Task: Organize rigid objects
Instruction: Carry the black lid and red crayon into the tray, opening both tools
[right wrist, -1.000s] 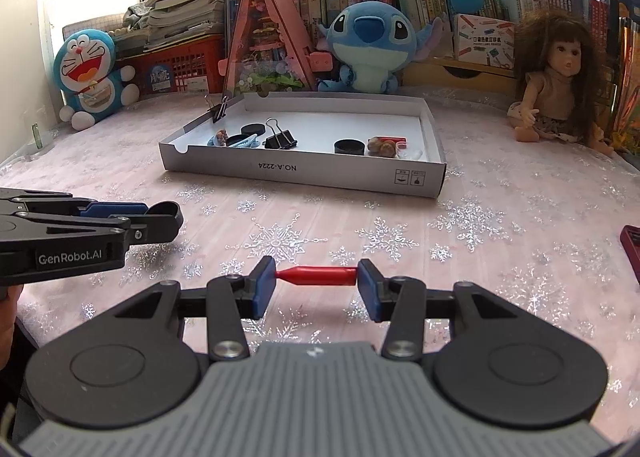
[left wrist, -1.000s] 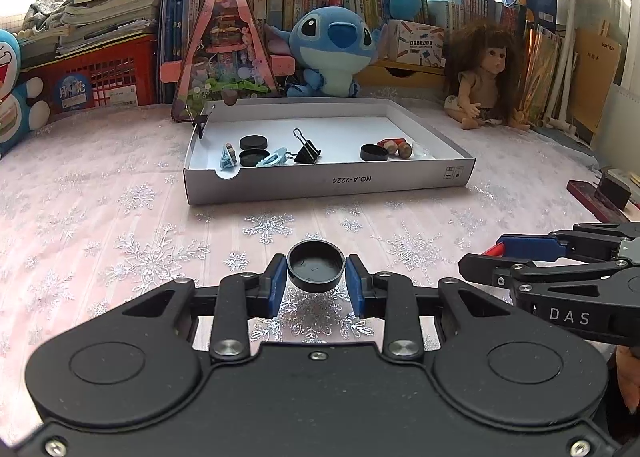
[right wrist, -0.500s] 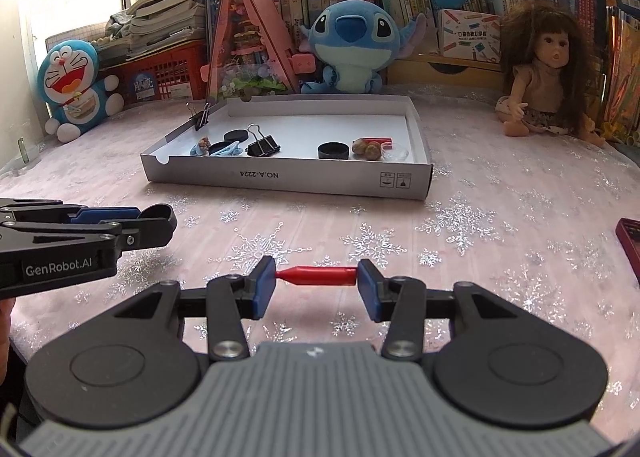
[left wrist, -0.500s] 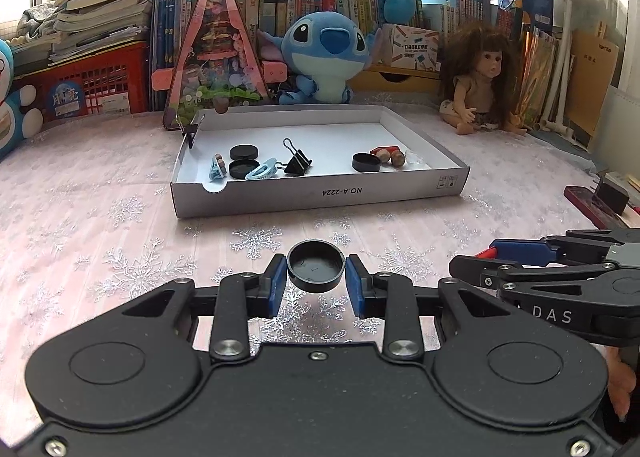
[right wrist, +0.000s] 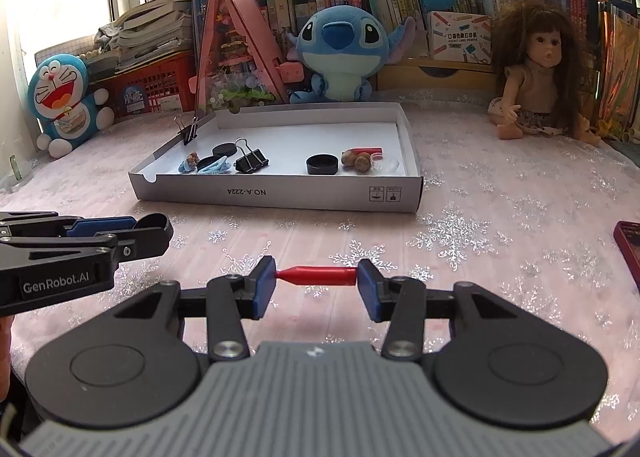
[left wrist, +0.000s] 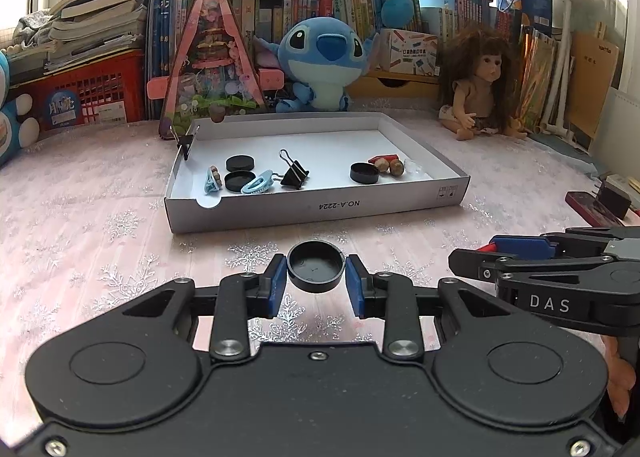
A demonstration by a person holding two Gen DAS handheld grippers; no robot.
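My left gripper (left wrist: 316, 277) is shut on a black round cap (left wrist: 316, 266), held above the pink tablecloth in front of the white box lid (left wrist: 316, 209). My right gripper (right wrist: 316, 281) is shut on a red pen cap (right wrist: 320, 275), held crosswise between the pads, also short of the box (right wrist: 280, 193). The box holds black caps (left wrist: 363, 173), binder clips (left wrist: 295, 177), blue hair clips (left wrist: 256, 184), nuts (left wrist: 390, 167) and a red piece (left wrist: 383, 158). The right gripper shows at the right of the left wrist view (left wrist: 496, 253).
A Stitch plush (left wrist: 324, 61), a pink triangular toy house (left wrist: 210, 65), a doll (left wrist: 486, 81), a red basket (left wrist: 84, 97) and books stand behind the box. A Doraemon plush (right wrist: 66, 97) sits far left. A dark red device (left wrist: 592, 207) lies at the right.
Both grippers have risen and tilted slightly with their objects still held; the box now appears a little farther and lower in view. Grips are unchanged.
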